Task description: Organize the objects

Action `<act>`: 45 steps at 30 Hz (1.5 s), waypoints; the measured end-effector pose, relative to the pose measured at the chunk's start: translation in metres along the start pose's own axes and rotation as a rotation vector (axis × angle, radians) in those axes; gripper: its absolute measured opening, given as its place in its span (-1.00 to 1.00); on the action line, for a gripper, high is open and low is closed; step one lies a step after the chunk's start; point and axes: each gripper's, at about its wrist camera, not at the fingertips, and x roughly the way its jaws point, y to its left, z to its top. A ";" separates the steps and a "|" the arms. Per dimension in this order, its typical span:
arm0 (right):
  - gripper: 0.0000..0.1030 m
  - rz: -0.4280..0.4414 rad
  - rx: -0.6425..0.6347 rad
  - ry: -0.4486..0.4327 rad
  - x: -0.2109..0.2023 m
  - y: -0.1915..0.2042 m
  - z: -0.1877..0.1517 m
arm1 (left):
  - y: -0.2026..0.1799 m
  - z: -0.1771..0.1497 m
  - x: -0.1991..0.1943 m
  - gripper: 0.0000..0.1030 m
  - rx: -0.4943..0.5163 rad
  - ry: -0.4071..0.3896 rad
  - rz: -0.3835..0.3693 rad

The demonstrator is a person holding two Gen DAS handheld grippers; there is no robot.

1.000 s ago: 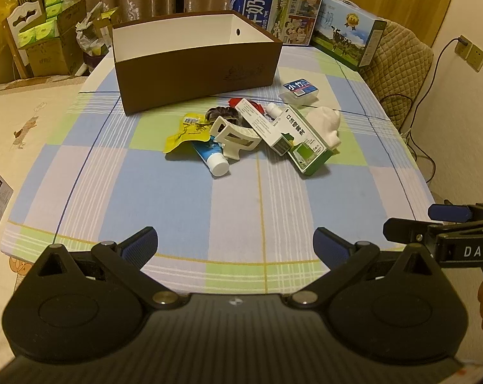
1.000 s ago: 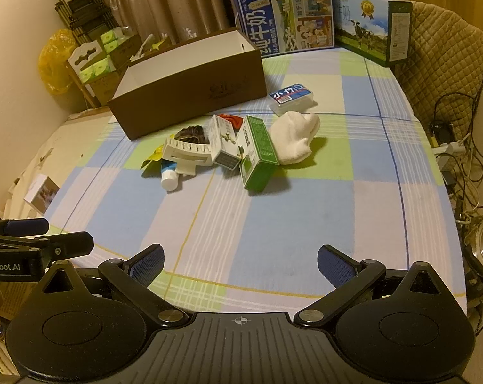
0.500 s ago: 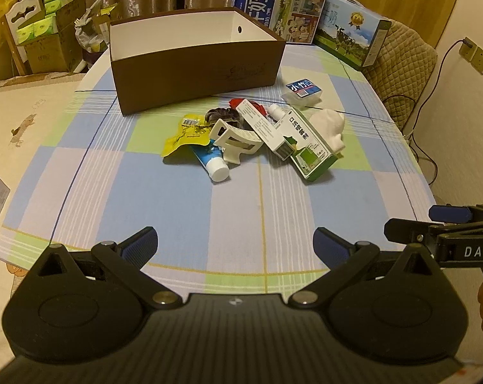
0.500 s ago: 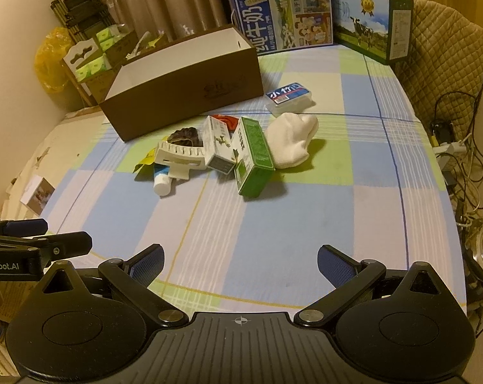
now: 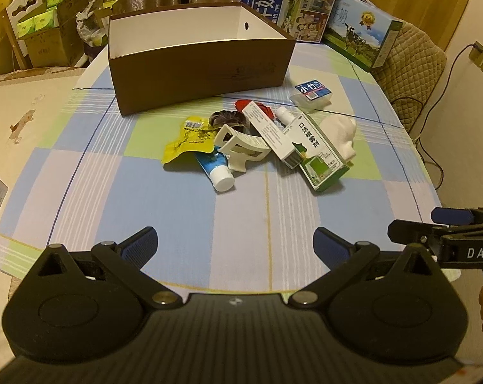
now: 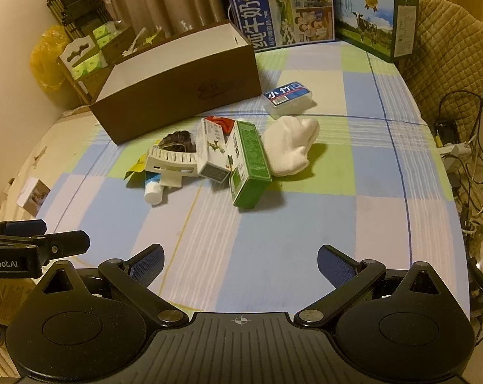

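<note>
Brown box [image 5: 203,80] at desk's [image 5: 145,204] far side, inside looks bare (floor partly hidden). Clutter just in front of box: green carton [image 5: 318,153], tube [image 5: 217,172], sock [image 6: 289,147]. Left gripper [image 5: 235,246] and right gripper [image 6: 239,260]: fingers spread, holding nothing. Judged: sorting not begun.

Surface cloth [image 5: 164,198] checked blue, green and lilac; brown box [image 5: 203,73] white inside; yellow pouch [image 5: 187,140]; white sock [image 6: 289,147]; green-and-white carton [image 6: 249,166].

The left gripper [image 5: 235,244] hovers over the near edge of the checked tablecloth [image 5: 183,211], jaws spread wide. The right gripper [image 6: 239,260] hangs beside it, equally agape.
</note>
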 end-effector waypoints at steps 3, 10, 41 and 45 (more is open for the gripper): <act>0.94 -0.001 -0.001 0.005 0.006 -0.002 0.005 | 0.002 0.005 0.005 0.98 -0.005 0.004 0.003; 0.94 0.011 0.002 0.005 0.018 -0.009 0.016 | 0.008 0.016 0.018 0.98 -0.021 0.014 0.008; -0.22 0.130 -0.102 -0.014 0.137 -0.039 0.091 | 0.066 0.034 0.064 0.98 -0.186 0.001 0.154; -0.28 0.139 -0.112 0.027 0.150 -0.038 0.094 | 0.070 0.035 0.069 0.98 -0.206 0.004 0.170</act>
